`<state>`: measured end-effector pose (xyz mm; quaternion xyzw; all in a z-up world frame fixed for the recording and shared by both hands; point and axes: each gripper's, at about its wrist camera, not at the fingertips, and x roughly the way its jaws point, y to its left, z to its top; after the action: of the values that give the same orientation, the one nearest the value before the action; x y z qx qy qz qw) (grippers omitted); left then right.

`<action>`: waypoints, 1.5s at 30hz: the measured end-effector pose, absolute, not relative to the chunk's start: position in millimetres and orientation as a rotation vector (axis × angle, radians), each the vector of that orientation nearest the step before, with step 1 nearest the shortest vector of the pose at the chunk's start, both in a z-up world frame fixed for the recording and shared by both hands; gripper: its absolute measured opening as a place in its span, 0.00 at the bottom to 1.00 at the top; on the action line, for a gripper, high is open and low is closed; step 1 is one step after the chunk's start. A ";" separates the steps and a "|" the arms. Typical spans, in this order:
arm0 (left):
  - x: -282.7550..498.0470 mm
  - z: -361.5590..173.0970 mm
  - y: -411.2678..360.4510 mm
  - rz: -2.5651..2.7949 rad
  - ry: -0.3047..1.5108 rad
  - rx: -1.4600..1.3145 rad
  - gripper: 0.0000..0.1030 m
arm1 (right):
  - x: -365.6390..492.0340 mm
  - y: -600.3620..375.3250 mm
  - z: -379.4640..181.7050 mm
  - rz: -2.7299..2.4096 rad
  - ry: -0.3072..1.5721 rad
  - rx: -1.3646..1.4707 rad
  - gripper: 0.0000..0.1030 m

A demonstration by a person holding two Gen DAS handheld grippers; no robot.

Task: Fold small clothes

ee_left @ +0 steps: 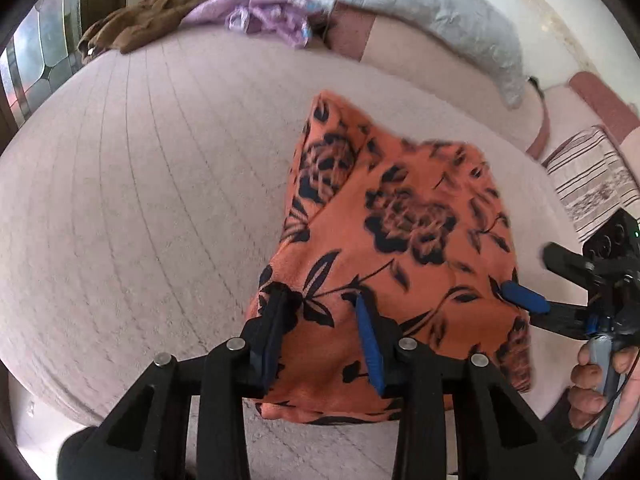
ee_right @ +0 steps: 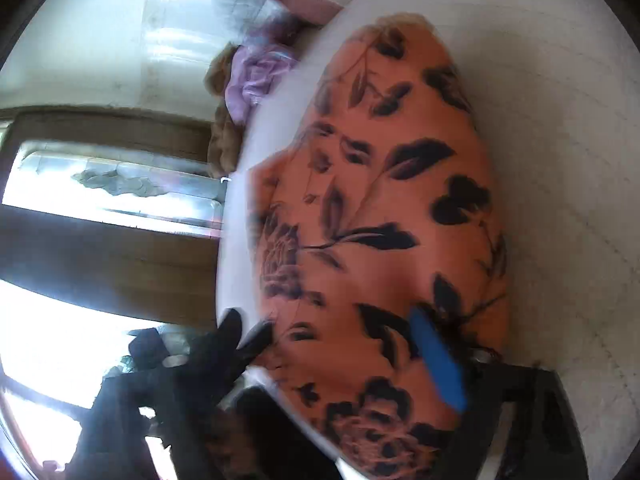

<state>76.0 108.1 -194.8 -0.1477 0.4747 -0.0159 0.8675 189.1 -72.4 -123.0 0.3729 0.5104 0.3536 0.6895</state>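
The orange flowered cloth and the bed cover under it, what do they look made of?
Orange flowered cloth: likely thin woven fabric, matte; it drapes and creases softly. Bed cover: seemingly thicker quilted or ribbed textile, matte pale pink, with stitched lines running across it.

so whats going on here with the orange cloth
A person is folding clothes on a pale quilted bed, a handheld gripper in each hand. An orange garment with black flowers lies partly folded near the bed's edge. The left gripper sits over its near edge, fingers apart with cloth between them. The right gripper reaches in from the side, jaws open. A brown garment and a lilac one wait at the far side.
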 end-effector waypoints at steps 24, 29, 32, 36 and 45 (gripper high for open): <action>111.8 -211.5 89.4 -0.003 1.036 -0.222 0.66 | 177.4 -77.2 -138.5 0.624 1.163 0.580 0.54; 92.9 -182.2 94.6 -0.029 0.927 -0.236 0.66 | 179.7 -63.6 -132.2 0.592 1.155 0.495 0.51; 94.6 -199.5 97.4 -0.026 0.977 -0.243 0.53 | 179.0 -64.5 -132.5 0.589 1.149 0.483 0.51; 97.4 -234.0 108.6 -0.057 1.055 -0.324 0.41 | 177.9 -72.1 -128.5 0.611 1.144 0.543 0.58; 101.9 -198.3 110.2 -0.061 0.997 -0.327 0.52 | 204.4 -76.4 -144.4 0.626 1.155 0.634 0.47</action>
<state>101.9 110.2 -198.3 -0.1561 0.4758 -0.0290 0.8651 204.4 -76.4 -144.4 0.2895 0.5276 0.2860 0.7457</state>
